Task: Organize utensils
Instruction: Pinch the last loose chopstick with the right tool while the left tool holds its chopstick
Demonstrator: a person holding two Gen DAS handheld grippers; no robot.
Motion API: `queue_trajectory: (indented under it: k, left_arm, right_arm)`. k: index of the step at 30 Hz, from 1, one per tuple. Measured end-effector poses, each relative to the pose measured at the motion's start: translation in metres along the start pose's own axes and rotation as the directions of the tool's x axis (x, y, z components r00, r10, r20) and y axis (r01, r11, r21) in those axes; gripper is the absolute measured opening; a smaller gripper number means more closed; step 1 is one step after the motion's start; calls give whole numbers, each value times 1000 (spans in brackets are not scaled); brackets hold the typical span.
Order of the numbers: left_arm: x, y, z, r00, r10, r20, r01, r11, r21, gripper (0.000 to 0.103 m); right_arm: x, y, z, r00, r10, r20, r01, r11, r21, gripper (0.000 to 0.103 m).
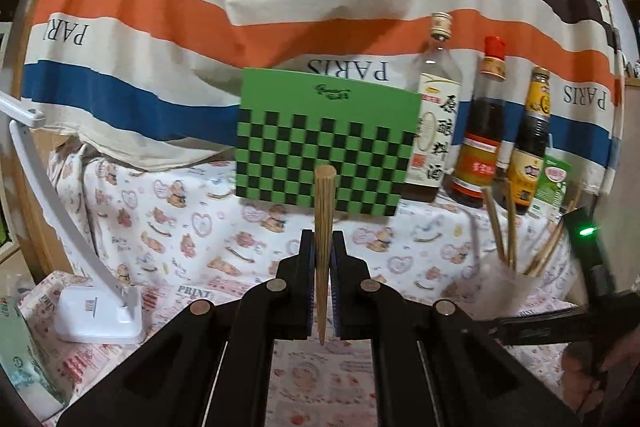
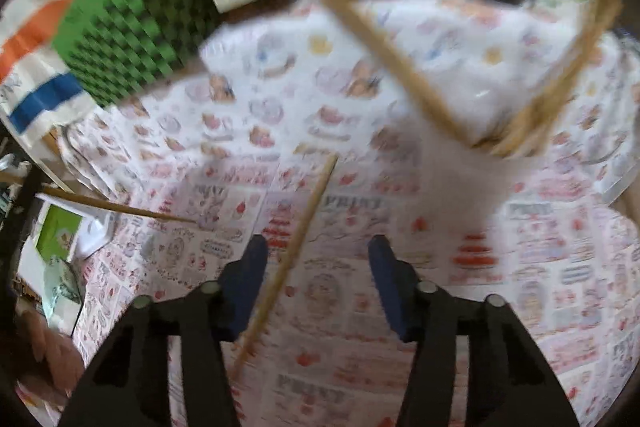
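Left tool: fingers clamped on an upright chopstick. Right tool: fingers apart over a loose chopstick lying on the surface; view blurred. Only the left view shows the cup clearly, holding several chopsticks near three sauce bottles.

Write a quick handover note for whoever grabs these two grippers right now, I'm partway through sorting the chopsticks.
Left gripper: shut on one wooden chopstick, held upright, thick end up.
Right gripper: open, holding nothing, above a loose chopstick lying on the printed tablecloth; the view is blurred.
Holder cup, in front of the sauce bottles, already has several chopsticks standing in it.
Left to do: drop the held chopstick into the cup, then pick up the loose one and add it.
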State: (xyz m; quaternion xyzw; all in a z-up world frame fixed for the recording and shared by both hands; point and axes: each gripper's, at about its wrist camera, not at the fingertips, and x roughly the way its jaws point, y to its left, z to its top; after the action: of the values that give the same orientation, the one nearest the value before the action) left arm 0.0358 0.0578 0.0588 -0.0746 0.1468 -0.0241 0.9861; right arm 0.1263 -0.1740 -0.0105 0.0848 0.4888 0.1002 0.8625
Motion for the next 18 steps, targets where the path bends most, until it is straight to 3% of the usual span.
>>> queue_trajectory:
  k: [3,7,9,17,18]
  left_arm:
    - [-2,5,2,1000,8,5,-8,1000,-11,6]
    - [-7,6,6,1000,9,26,-9,1000,-4,6]
    - [-5,8,6,1000,2,12,-2,1000,-16,6]
    - [3,13,5,1000,2,-28,-3,999,-37,6]
    - [3,12,4,1000,12,-23,-12,1000,-28,6]
  right_arm:
    - [36,11,12,994,-80,-76,82,997,16,33]
    - [63,11,25,986,-111,-128,118,992,49,26]
    - [70,12,30,982,-139,-129,146,988,49,22]
    - [93,19,41,965,-233,-120,236,972,9,19]
    - [95,19,43,962,-249,-114,252,968,13,11]
